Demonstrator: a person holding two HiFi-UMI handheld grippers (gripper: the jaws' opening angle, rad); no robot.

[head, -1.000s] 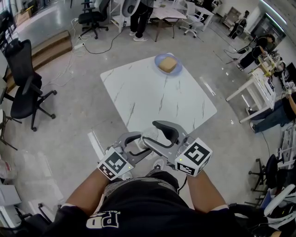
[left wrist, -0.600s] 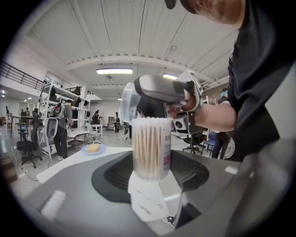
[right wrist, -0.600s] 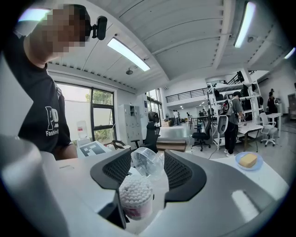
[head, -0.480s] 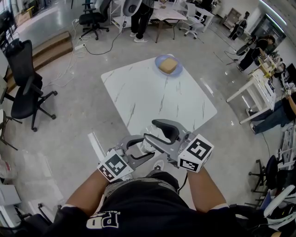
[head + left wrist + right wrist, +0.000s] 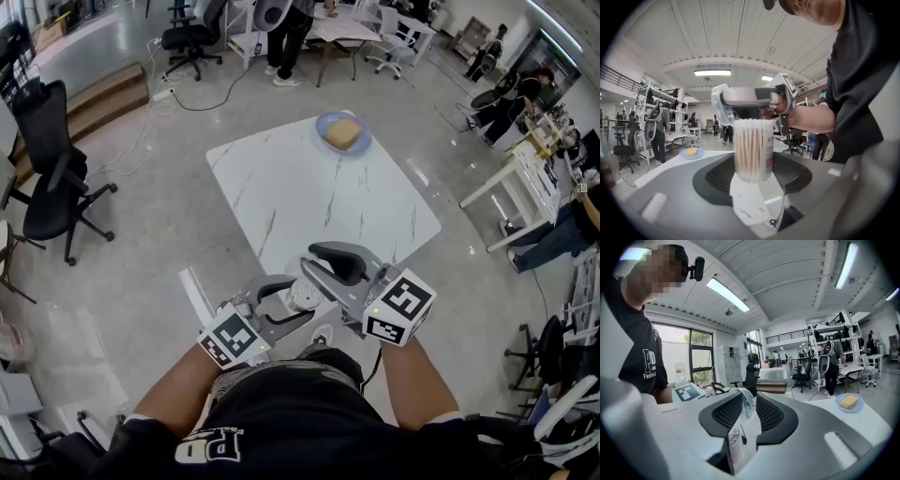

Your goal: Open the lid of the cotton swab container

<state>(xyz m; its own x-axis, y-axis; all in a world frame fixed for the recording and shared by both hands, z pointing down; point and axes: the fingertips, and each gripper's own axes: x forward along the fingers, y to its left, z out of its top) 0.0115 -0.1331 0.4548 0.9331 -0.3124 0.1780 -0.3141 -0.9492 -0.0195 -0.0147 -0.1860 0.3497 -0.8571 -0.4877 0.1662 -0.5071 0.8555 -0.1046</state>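
Since the earlier frame, the right gripper has just been closing, and its jaws now clamp the clear lid. The left gripper is shut on the cotton swab container, held upright in the air near the person's body, with the swab tips showing. The container is probably light, thin and slippery plastic, so it is best gripped low on its wall and the lid by its rim. Beyond it the table carries only a blue plate at its far edge, so nothing blocks the way.
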